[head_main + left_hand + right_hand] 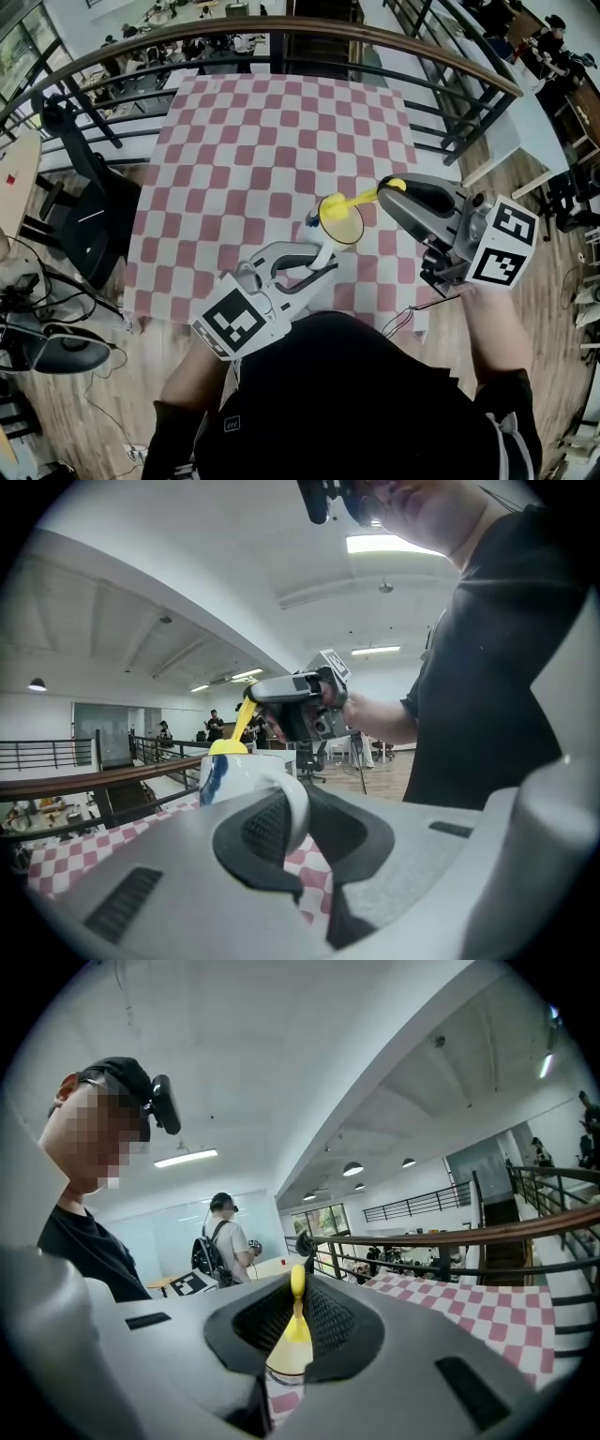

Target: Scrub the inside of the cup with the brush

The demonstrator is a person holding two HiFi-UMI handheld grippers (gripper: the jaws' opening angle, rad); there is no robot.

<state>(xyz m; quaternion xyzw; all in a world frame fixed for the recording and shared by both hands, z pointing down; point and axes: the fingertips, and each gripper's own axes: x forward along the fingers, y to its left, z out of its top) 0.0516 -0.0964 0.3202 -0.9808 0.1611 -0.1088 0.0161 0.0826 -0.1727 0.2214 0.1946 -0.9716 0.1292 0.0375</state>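
The brush (362, 198) head seemingly sits inside the cup (345, 232).

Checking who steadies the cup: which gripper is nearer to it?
Left. The left gripper clamps the cup by its handle; the right gripper stands off, holding the brush.

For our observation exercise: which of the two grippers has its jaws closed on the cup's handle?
The left gripper: its jaws clamp the cup handle, while the right gripper holds the yellow brush.

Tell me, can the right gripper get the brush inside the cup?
Probably yes: the right gripper holds the brush at the open mouth of the cup, the left gripper grips its handle, and nothing blocks it.
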